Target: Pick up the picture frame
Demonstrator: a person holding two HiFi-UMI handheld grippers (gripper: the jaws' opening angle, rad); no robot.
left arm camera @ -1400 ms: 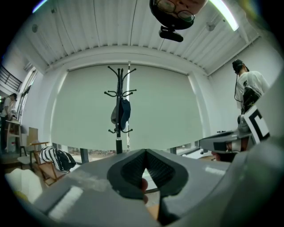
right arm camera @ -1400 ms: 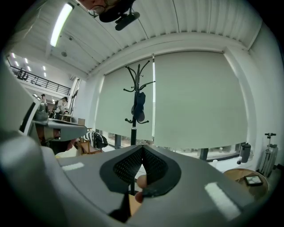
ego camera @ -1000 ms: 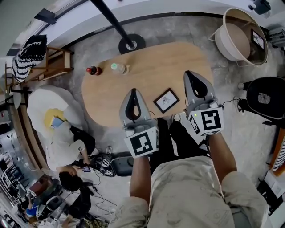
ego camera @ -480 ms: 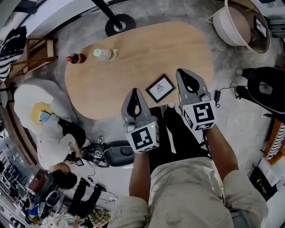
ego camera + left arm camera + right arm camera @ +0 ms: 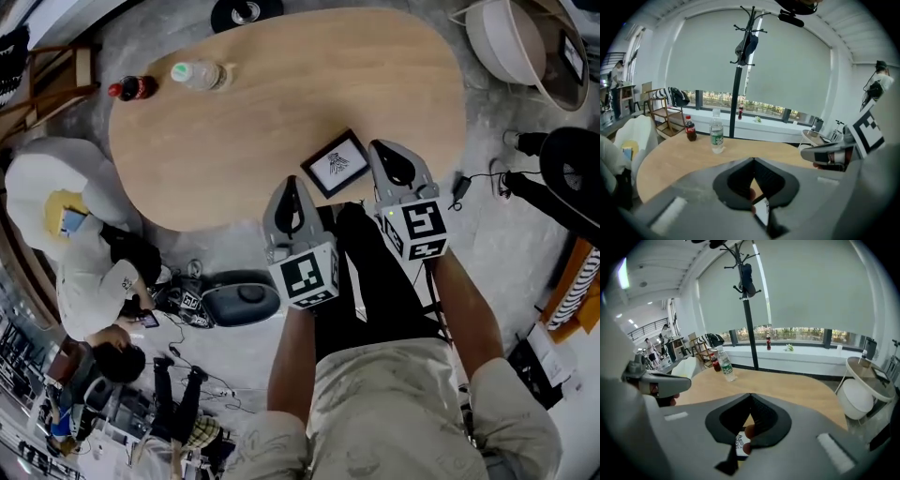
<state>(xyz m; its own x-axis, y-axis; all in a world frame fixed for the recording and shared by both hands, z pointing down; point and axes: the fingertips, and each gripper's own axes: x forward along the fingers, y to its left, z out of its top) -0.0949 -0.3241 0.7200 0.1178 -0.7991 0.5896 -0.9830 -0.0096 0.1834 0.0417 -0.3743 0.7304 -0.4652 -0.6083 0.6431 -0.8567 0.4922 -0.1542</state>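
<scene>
thing: small black square picture frame lies flat by the near edge of the oval wooden worktop, easy to reach | left claw: pressed together, holds nothing, near one side of the frame | right claw: pressed together, holds nothing, near the other side | step: likely closing in from both sides; a claw must spread before it can pinch

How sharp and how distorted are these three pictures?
Head view: sharp, but the fisheye bows the table edge. Left gripper view: black corners, water bottle crisp, foreground soft. Right gripper view: same dark rim; the window blind edges bow.
</scene>
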